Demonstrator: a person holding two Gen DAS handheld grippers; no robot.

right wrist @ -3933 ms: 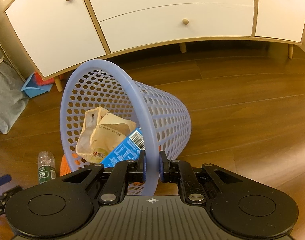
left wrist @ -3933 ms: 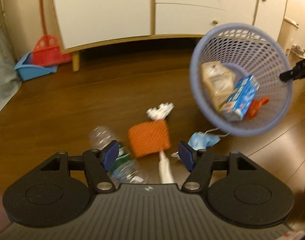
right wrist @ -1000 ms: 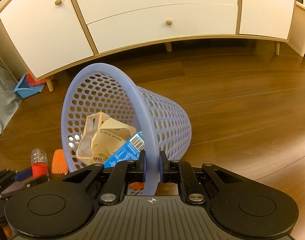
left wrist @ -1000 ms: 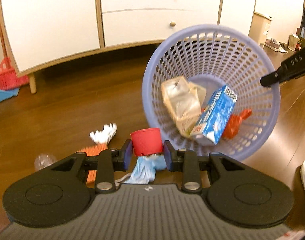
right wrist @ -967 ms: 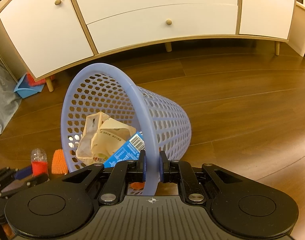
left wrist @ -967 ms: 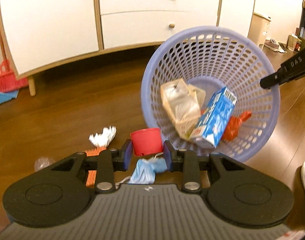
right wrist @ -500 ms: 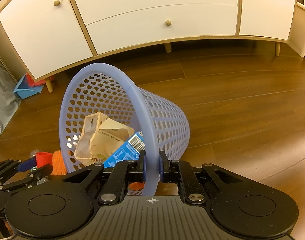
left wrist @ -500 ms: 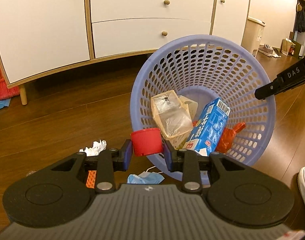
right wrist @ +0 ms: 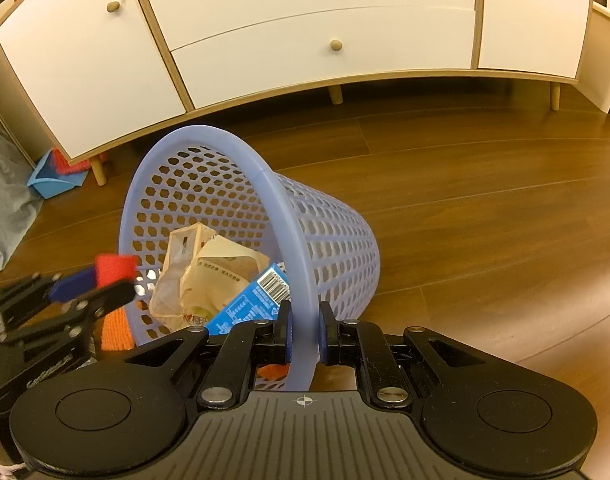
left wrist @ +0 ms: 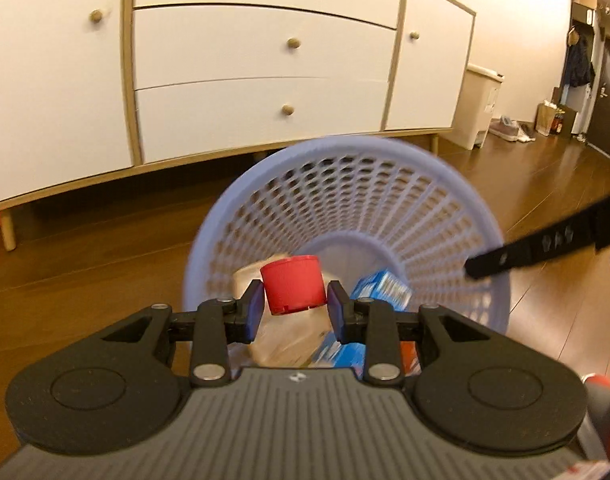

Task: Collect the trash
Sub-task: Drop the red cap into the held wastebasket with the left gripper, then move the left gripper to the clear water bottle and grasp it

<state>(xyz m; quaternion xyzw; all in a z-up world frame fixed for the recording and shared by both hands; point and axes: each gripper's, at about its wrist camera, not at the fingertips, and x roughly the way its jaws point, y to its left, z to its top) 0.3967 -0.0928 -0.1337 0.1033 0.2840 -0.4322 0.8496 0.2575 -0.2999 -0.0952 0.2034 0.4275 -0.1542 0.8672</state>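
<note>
My left gripper is shut on the red cap of a bottle and holds it right at the mouth of the tilted lavender mesh basket. The bottle's body is hidden below the jaws. In the right wrist view the left gripper with the red cap sits at the basket's left rim. My right gripper is shut on the near rim of the basket, tipping it toward the left gripper. Inside lie a crumpled tan paper bag, a blue carton and an orange scrap.
A white sideboard on wooden legs runs along the back over the brown wood floor. An orange net lies on the floor left of the basket. A blue dustpan and grey cloth sit at far left; a beige bin stands beyond the sideboard.
My left gripper has carried the red-capped bottle up and forward, from beside the basket to its mouth. The floor trash has dropped out of the left wrist view. The right gripper keeps the basket tilted.
</note>
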